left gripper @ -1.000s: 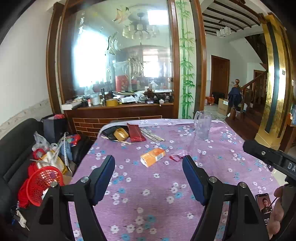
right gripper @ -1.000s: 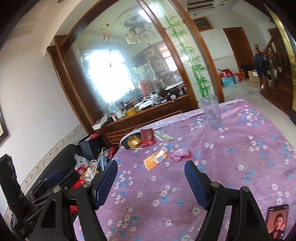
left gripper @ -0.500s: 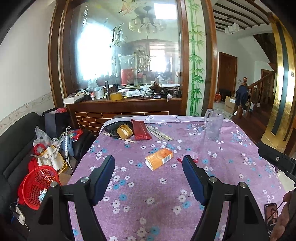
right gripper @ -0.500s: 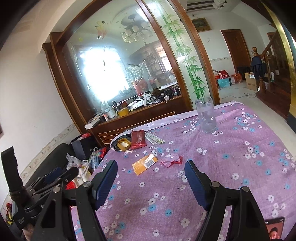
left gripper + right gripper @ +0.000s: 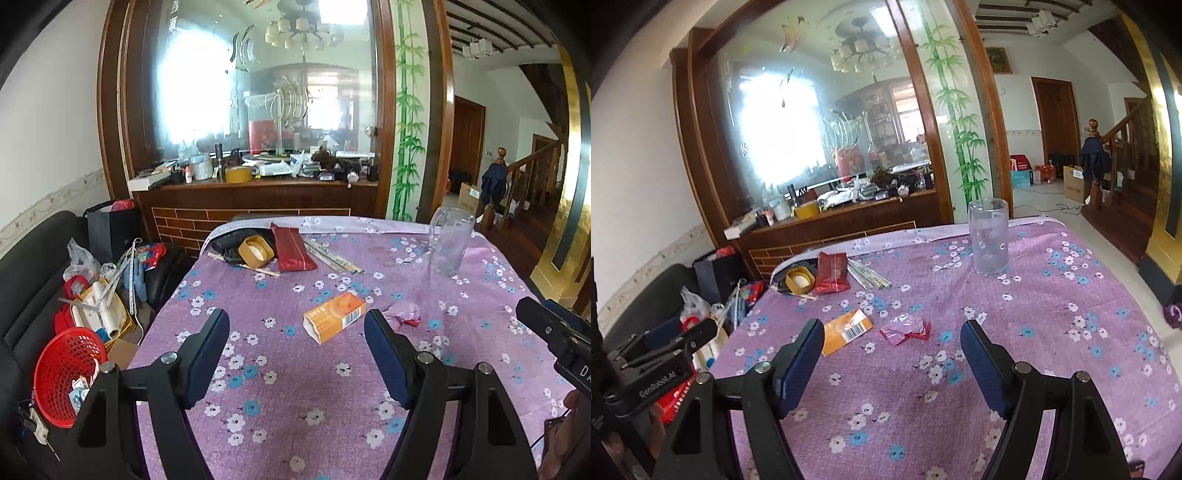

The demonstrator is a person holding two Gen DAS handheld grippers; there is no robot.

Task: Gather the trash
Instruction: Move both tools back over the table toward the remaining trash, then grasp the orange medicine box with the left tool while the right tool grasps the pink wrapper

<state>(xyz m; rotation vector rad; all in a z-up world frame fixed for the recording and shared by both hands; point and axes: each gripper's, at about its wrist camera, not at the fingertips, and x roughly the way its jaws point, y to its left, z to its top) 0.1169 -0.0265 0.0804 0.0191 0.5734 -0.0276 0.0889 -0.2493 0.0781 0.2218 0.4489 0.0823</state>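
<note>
A: Trash count on the purple floral tablecloth [image 5: 295, 406]?
B: Two. One orange cardboard carton [image 5: 334, 322], lying flat; one crumpled pink-and-red plastic wrapper [image 5: 905, 328] just to its right.
A: Grippers?
B: Left gripper [image 5: 297, 334] and right gripper [image 5: 893, 345]: fingers wide apart, empty, short of both.
A: Anything obscured?
B: One red mesh basket [image 5: 68, 373], its contents unclear.

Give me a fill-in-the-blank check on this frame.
1. Both the left gripper and the right gripper are ____.
2. The carton is coloured ____.
3. The wrapper lies to the ____ of the carton.
4. The basket beside the table is coloured ____.

Missing: open; orange; right; red
</note>
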